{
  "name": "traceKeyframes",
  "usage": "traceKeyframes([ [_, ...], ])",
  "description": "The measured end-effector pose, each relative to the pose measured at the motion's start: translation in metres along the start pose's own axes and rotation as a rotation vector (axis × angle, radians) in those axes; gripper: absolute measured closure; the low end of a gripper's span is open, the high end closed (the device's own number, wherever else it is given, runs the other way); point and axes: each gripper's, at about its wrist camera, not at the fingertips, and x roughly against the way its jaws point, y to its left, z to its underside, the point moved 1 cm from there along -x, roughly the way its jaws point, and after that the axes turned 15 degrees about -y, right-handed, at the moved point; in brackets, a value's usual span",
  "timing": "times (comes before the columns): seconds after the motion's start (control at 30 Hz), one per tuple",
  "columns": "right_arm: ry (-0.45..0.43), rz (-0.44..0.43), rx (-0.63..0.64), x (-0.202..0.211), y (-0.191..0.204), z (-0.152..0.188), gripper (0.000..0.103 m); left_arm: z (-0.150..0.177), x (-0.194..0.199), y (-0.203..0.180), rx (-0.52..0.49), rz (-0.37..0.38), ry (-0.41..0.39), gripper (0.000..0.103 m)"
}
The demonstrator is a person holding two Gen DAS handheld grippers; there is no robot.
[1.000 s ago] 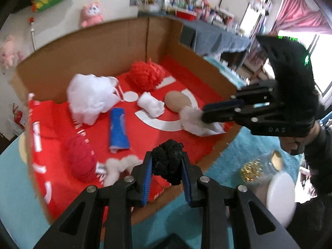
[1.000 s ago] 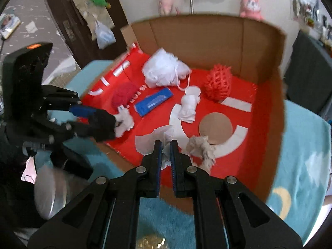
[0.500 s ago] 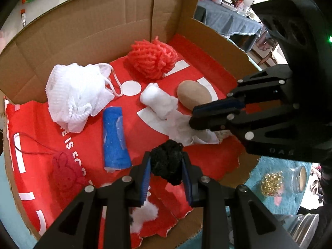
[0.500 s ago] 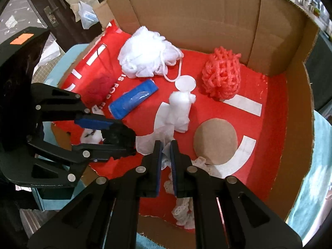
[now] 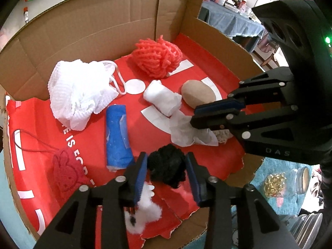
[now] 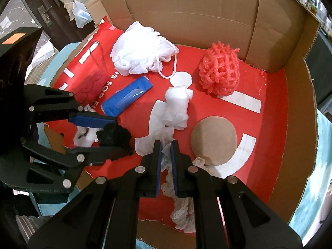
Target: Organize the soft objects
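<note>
A cardboard box (image 5: 103,27) lined in red holds several soft things. My left gripper (image 5: 167,167) has opened around a black fuzzy ball (image 5: 168,169), which sits between the fingers near the box's front edge; it also shows in the right wrist view (image 6: 114,139). My right gripper (image 6: 166,157) is shut on a white tissue (image 6: 153,143) and holds it low over the box floor, right of the black ball. The tissue also shows in the left wrist view (image 5: 184,132).
In the box lie a white mesh pouf (image 5: 78,91), a coral foam net (image 5: 157,58), a blue roll (image 5: 118,137), a white wad (image 5: 161,99), a tan sponge (image 5: 197,95), a red knit piece (image 5: 66,174), white fluff (image 5: 145,213) and lace (image 6: 182,209). A jar (image 5: 290,182) stands outside.
Both grippers moved forward and down into the box. The left fingers have spread apart from the black ball. The right stays shut on the tissue.
</note>
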Motion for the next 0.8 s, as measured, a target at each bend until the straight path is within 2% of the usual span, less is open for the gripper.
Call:
traceKeyframes([
  [0.13, 0.002, 0.002, -0.001, -0.001, 0.001, -0.001, 0.093, 0.000, 0.004, 0.001, 0.006, 0.000, -0.009, 0.057],
  [0.2, -0.006, 0.008, -0.001, 0.002, 0.000, -0.002, 0.093, 0.000, 0.009, 0.002, 0.011, 0.002, -0.021, 0.047],
  [0.27, -0.010, 0.012, -0.003, 0.003, 0.001, -0.004, 0.086, 0.000, 0.015, 0.002, 0.011, -0.005, -0.038, 0.041],
  [0.3, -0.016, 0.020, -0.003, 0.005, 0.001, -0.004, 0.078, 0.000, 0.019, 0.002, 0.015, -0.008, -0.049, 0.039],
  [0.37, -0.032, 0.035, 0.002, 0.009, 0.002, -0.005, 0.054, 0.000, 0.026, 0.002, 0.028, -0.014, -0.065, 0.038],
  [0.4, -0.050, 0.047, 0.005, 0.013, 0.003, -0.006, 0.033, 0.000, 0.030, 0.002, 0.035, -0.018, -0.074, 0.037],
  [0.43, -0.064, 0.056, 0.006, 0.016, 0.004, -0.007, 0.031, 0.001, 0.033, 0.002, 0.042, -0.023, -0.081, 0.036],
  [0.6, -0.111, 0.126, -0.023, 0.039, 0.007, -0.010, 0.031, 0.004, 0.059, 0.002, 0.079, -0.089, -0.150, 0.009],
  [0.7, -0.123, 0.166, -0.048, 0.053, 0.009, -0.006, 0.031, 0.008, 0.077, 0.002, 0.117, -0.135, -0.196, 0.005],
  [0.8, -0.137, 0.208, -0.065, 0.065, 0.015, -0.001, 0.024, 0.012, 0.087, 0.002, 0.147, -0.189, -0.229, 0.000],
])
